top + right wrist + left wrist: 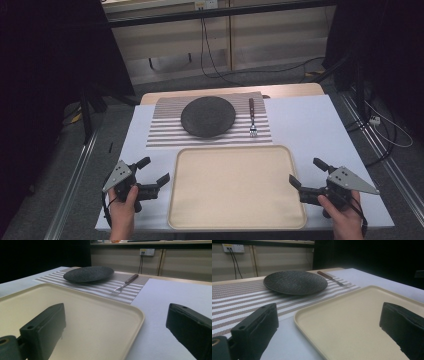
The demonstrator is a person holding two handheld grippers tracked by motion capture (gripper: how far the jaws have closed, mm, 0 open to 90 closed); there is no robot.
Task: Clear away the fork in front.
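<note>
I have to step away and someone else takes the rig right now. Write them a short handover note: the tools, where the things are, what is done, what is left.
Left tool: open, holding nothing, resting on the white table cover left of the tray.
Right tool: open, holding nothing, right of the tray.
Beige rectangular plastic tray: at the near edge between the tools, nothing on it.
Round dark textured plate: on the striped woven placemat beyond the tray.
Wooden-handled metal fork: on the placemat right of the plate, tines toward the tray.
Done: nothing handled so far, by the look of it.
Left: probably plate and fork onto the tray.
</note>
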